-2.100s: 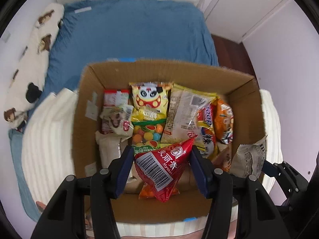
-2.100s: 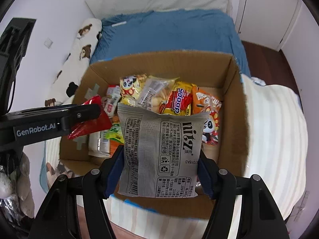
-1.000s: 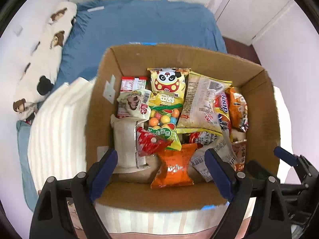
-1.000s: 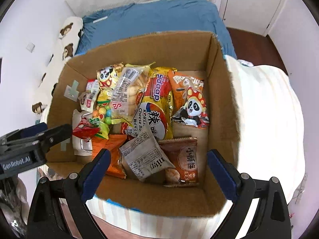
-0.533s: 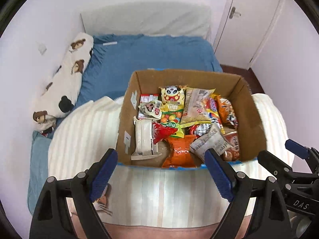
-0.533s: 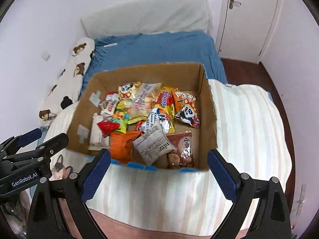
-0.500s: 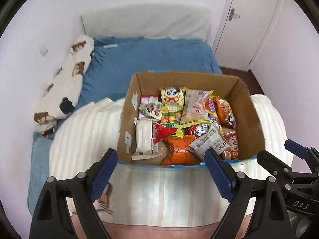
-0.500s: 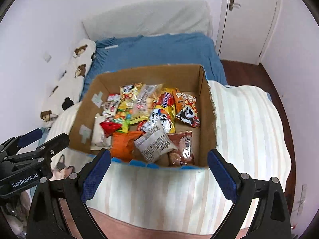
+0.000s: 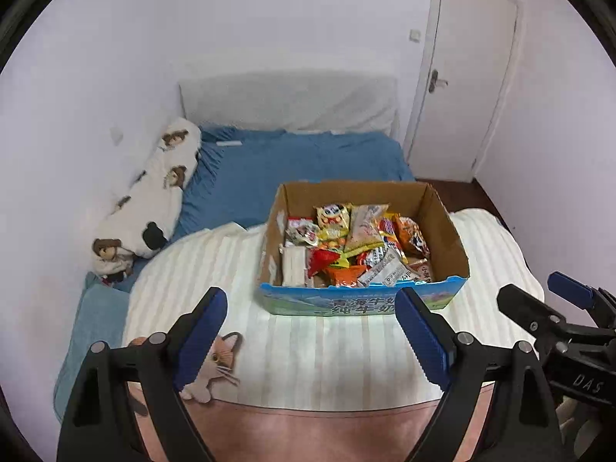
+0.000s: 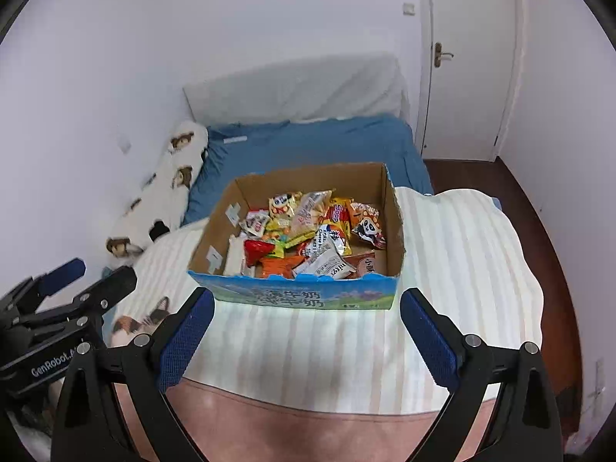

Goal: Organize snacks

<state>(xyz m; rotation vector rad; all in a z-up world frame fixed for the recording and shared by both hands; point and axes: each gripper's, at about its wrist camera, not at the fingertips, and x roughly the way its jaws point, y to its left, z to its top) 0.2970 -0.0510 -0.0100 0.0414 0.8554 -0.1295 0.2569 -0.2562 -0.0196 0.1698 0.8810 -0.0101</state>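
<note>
An open cardboard box (image 9: 446, 227) with a blue printed front stands on the striped blanket (image 9: 215, 269); it also shows in the right wrist view (image 10: 396, 223). It holds several snack packets, among them a red packet (image 9: 319, 260), an orange packet (image 9: 344, 275) and a grey-white packet (image 9: 385, 271). My left gripper (image 9: 310, 323) is open and empty, well back from the box's near side. My right gripper (image 10: 304, 327) is open and empty, also back from the box; it shows at the right edge of the left wrist view (image 9: 539, 300).
The bed has a blue sheet (image 9: 308, 161) behind the box and a long bear-print pillow (image 9: 154, 200) along the left wall. A white door (image 10: 466, 61) and dark wooden floor (image 10: 539, 223) lie to the right. A cat print (image 9: 215, 365) marks the blanket's near edge.
Both grippers let go of their packets, the red one and the grey-white one, which now lie in the box. Both grippers have since pulled back and up, away from the box.
</note>
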